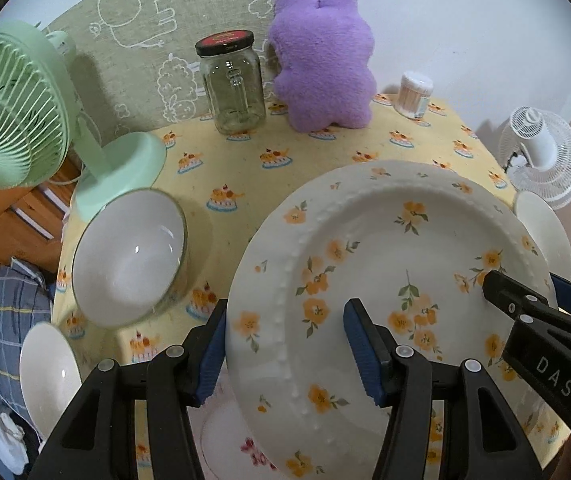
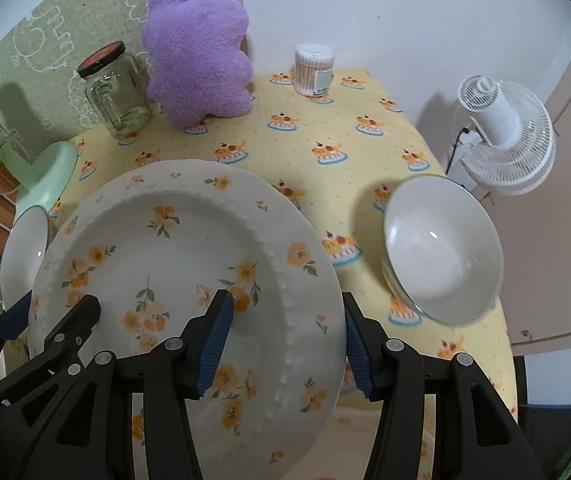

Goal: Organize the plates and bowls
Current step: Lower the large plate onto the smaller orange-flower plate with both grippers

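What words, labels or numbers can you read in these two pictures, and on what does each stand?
"DAS": white letters on the right gripper, seen in the left wrist view.
Jar lid: red label, print too blurred to read.
Cotton swab tub: pale sticker, too small to read.
Nothing else readable.

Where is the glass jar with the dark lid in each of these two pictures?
Left wrist view: the jar stands at the top centre, at the back of the table, just left of the purple plush toy.
Right wrist view: the jar stands at the upper left, again just left of the plush toy.
Shared landmark: the purple plush toy beside it.
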`<action>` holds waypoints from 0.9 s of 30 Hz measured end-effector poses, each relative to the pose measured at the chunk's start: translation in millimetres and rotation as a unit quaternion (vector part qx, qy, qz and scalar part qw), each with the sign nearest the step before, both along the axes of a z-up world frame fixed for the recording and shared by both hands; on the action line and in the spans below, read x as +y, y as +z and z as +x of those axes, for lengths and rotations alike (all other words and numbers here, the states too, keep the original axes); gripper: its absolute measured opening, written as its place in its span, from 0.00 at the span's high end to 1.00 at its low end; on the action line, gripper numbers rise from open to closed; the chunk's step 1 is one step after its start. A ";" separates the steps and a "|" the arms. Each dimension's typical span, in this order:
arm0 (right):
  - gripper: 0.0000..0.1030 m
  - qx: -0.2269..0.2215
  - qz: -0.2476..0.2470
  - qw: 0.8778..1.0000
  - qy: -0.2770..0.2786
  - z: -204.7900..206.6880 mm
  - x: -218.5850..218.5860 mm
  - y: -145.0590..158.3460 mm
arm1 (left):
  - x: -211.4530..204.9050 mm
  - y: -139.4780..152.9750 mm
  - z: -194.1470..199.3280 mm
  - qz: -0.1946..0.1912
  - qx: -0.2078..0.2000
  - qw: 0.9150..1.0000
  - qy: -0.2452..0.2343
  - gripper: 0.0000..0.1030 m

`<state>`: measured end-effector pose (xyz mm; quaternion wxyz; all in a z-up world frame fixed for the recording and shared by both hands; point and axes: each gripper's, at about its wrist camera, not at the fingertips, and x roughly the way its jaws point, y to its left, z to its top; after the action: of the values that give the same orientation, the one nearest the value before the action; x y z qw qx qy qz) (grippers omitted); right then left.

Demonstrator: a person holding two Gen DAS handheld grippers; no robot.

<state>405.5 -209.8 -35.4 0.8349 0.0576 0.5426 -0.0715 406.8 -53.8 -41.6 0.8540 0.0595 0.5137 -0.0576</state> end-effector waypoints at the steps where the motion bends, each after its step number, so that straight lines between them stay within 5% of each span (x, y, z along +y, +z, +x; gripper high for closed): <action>1: 0.45 -0.001 -0.001 1.000 -0.002 -7.5 -0.9 2.1 | -1.6 1.6 -5.9 0.000 -0.001 1.000 -0.003 0.44; 27: 0.45 0.011 -0.009 0.999 -0.036 -154.4 -31.1 7.2 | -36.6 -6.2 -132.9 -0.019 0.019 0.999 -0.023 0.44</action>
<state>251.1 -240.9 -28.2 0.8264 0.0687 0.5485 -0.1076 273.8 -90.4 -47.8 0.8435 0.0538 0.5271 -0.0878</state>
